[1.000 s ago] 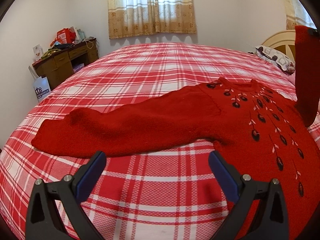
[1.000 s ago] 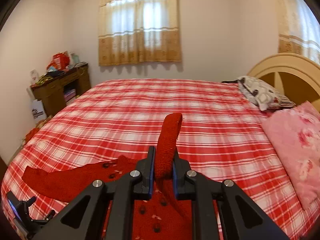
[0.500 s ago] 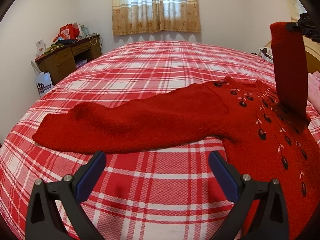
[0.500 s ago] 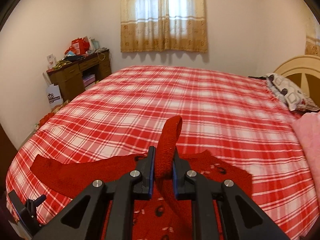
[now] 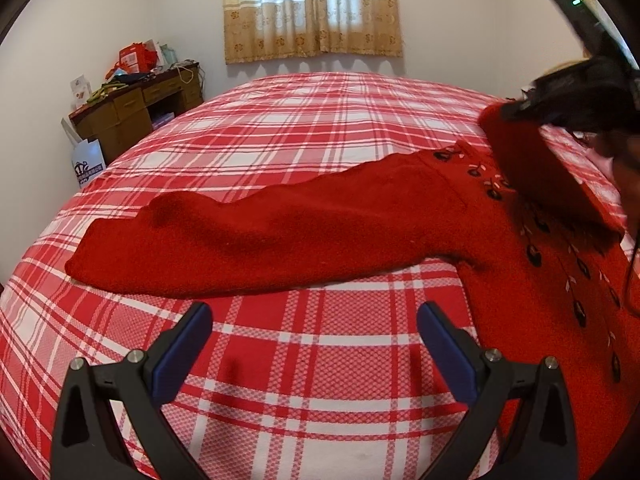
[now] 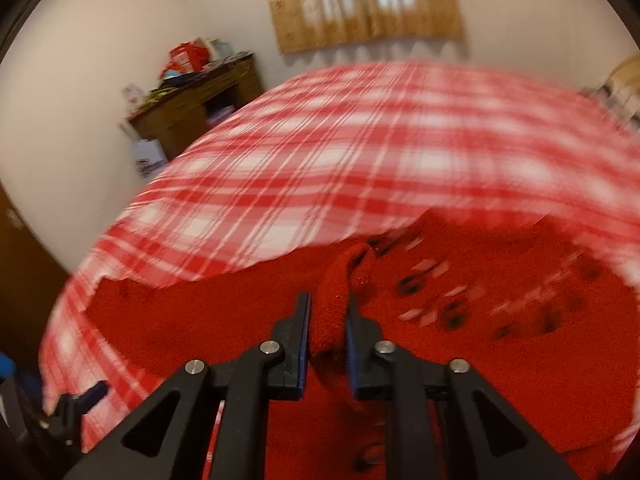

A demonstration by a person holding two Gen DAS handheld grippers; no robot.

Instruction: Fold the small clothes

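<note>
A red knit sweater (image 5: 540, 280) with dark embroidered flowers lies flat on the plaid bedspread (image 5: 300, 120). One long sleeve (image 5: 260, 240) stretches out to the left. My left gripper (image 5: 314, 312) hovers open over bare bedspread just in front of that sleeve and holds nothing. My right gripper (image 6: 328, 300) is low over the sweater's chest (image 6: 500, 300), with the cuff of the other sleeve (image 6: 334, 292) between its pads. Its jaws are starting to open, though the cuff still fills the gap. In the left wrist view this sleeve (image 5: 532, 168) slants across the chest from the right gripper (image 5: 516, 110).
A wooden desk (image 5: 136, 116) piled with clutter stands by the far left wall, with a white paper bag (image 5: 88, 164) beside it. A curtained window (image 5: 312, 8) is behind the bed. The plaid bedspread reaches far beyond the sweater.
My right gripper has come down and to the left with the sleeve, from high above the bed to just over the sweater's chest. The left gripper has stayed in place, open.
</note>
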